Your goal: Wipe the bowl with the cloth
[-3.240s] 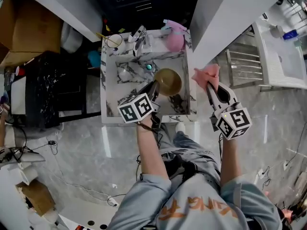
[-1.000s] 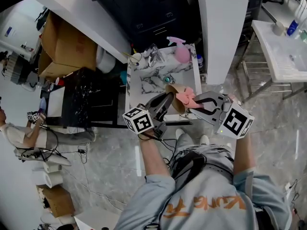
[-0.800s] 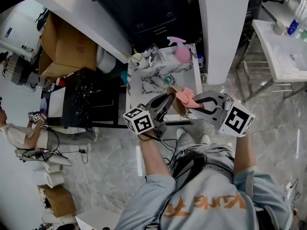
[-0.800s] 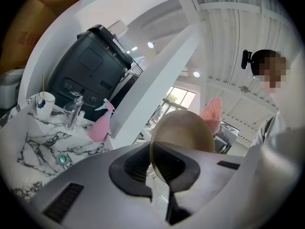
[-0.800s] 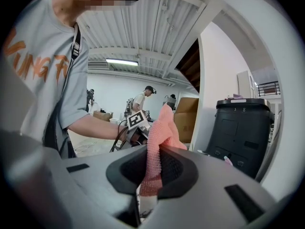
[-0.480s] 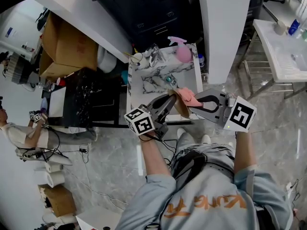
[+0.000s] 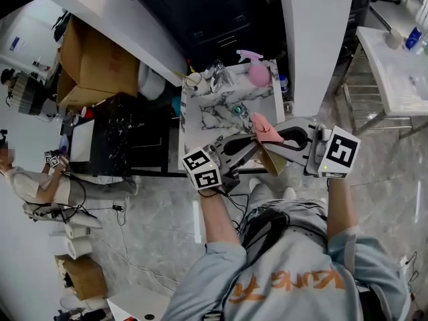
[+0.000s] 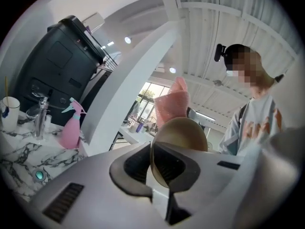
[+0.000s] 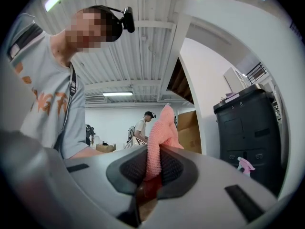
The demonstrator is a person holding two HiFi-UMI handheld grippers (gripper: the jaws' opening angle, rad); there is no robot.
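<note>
Both seemingly level: left gripper (image 7: 251, 147) (bowl (image 8: 186, 133)), right gripper (image 7: 276, 138)

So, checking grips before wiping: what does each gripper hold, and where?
The left gripper pinches the brown round bowl by its rim; right gripper clamps the pink knitted cloth by one end.

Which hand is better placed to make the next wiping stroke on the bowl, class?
Right. The right tongs grip the pink cloth close beside the bowl; the left tongs are clamped on its rim, only holding it.
</note>
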